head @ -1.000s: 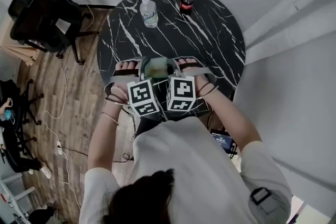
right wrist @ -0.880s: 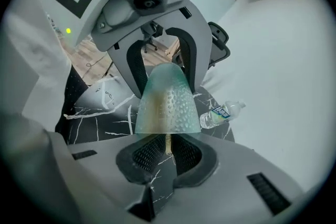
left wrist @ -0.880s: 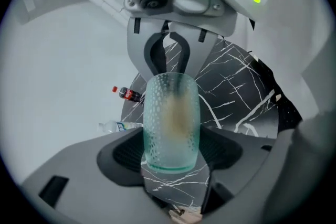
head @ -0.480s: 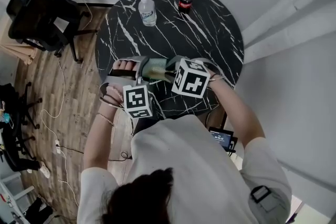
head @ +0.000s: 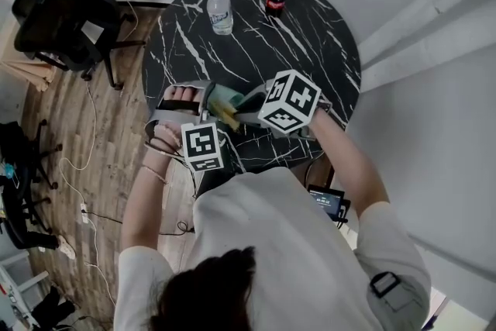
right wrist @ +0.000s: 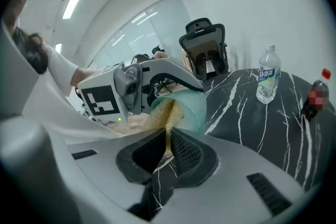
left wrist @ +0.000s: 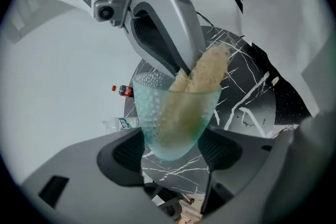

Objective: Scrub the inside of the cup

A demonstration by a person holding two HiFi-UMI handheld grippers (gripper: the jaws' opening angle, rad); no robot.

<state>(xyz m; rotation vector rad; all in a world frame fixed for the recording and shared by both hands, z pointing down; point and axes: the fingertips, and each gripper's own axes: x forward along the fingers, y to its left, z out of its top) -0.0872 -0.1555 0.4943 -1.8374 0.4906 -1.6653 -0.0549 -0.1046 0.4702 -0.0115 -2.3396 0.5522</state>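
Note:
My left gripper [left wrist: 173,150] is shut on a pale green dimpled cup [left wrist: 176,118], its pads pressing the cup's lower sides. A yellowish sponge [left wrist: 207,68] is stuffed into the cup and sticks out past the rim. My right gripper [right wrist: 167,150] is shut on that sponge [right wrist: 164,113], and its jaws reach into the cup's mouth [right wrist: 193,107]. In the head view both grippers meet over the near edge of the table: the left gripper [head: 208,106] on the left, the right gripper [head: 240,114] coming in from the right, and the cup [head: 220,98] between them.
The round black marble table [head: 310,43] carries a water bottle [head: 220,12] and a cola bottle [head: 274,0] at its far side. A black office chair [head: 66,8] stands to the left on the wooden floor. Cables lie on the floor, and a small screen [head: 329,203] sits by my right leg.
My right gripper has rolled hard and swung right and slightly up, still holding the sponge in the cup. The left gripper with the cup has barely shifted.

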